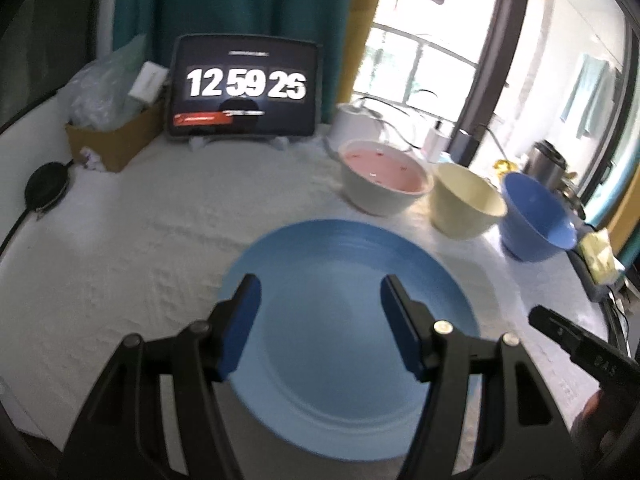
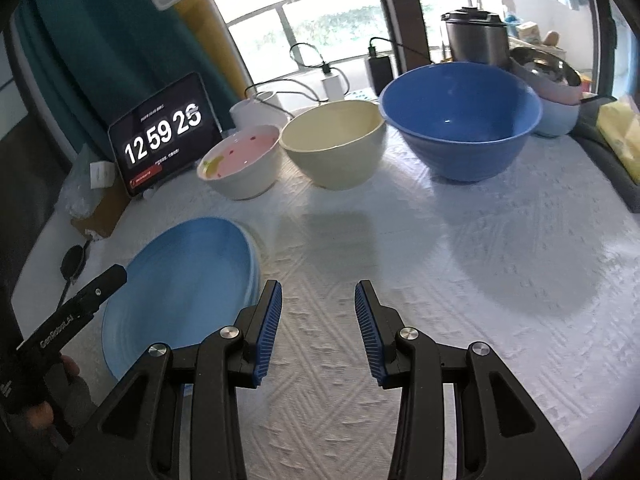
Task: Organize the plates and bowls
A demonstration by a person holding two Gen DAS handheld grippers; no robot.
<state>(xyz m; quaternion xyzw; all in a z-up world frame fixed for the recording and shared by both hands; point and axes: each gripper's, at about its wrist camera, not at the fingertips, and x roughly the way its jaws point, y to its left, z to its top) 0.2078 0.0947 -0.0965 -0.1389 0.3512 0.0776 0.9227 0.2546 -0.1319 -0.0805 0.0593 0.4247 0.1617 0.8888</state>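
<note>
Light blue plate [image 1: 352, 340], ridged rim, lies flat near the table's left front edge; in the right wrist view a second rim seems to show under it. My left claw [image 1: 320, 300] hangs over it, fingers apart, gripping nothing. Along the back edge: white bowl [image 2: 240, 164] with pink inside and small red marks, then cream bowl [image 2: 334, 146], then deep blue bowl [image 2: 460, 120], each apparently bare inside. My right claw [image 2: 318, 306] is spread over bare tablecloth [image 2: 460, 280].
</note>
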